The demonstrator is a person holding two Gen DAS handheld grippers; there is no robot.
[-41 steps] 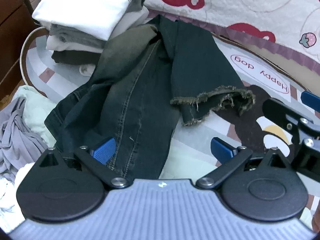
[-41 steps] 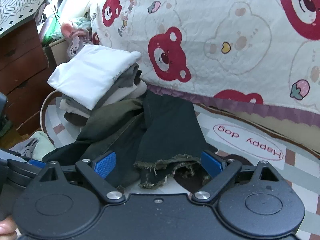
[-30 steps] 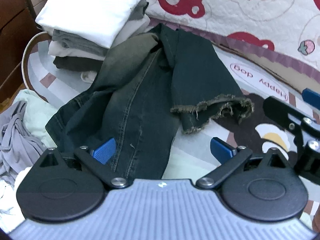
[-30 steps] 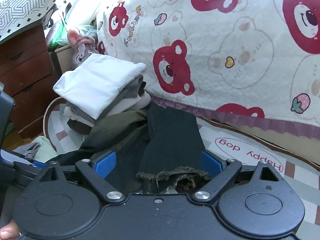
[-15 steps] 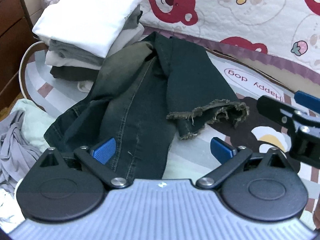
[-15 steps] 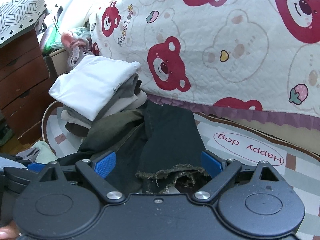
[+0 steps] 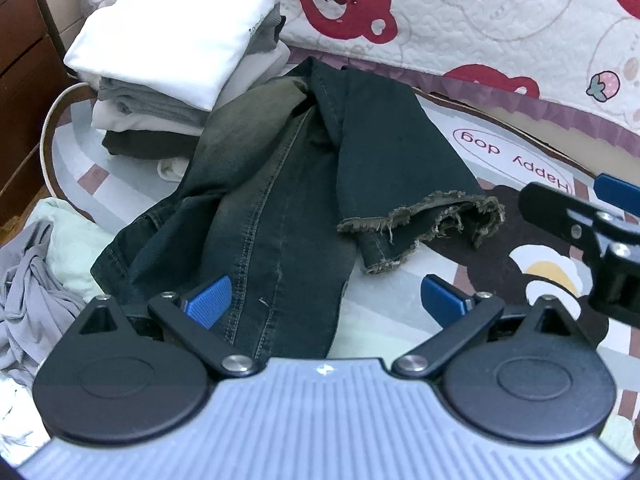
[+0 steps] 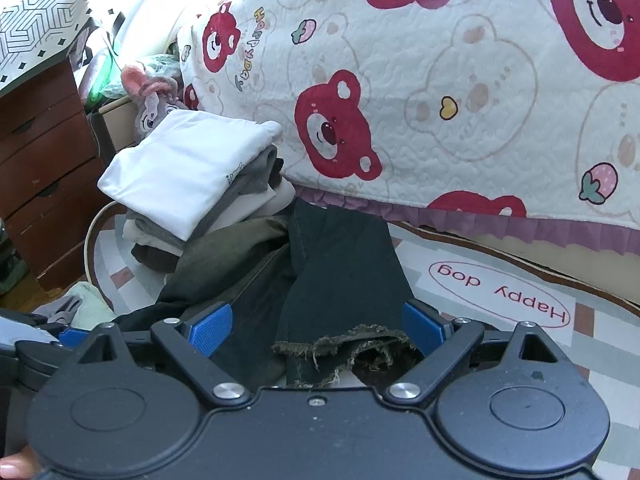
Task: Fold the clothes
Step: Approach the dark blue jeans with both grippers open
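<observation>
Dark denim jeans (image 7: 280,200), faded olive along one leg, lie crumpled on the printed mat (image 7: 516,156); frayed raw hem (image 7: 420,216) curls up. Soft folded stack (image 7: 176,52), white on top, sits just behind. My left gripper (image 7: 324,300) and right gripper (image 8: 316,328) hover, fingers spread wide, empty. Since a second ago both views have pulled back slightly; the jeans are unmoved.
</observation>
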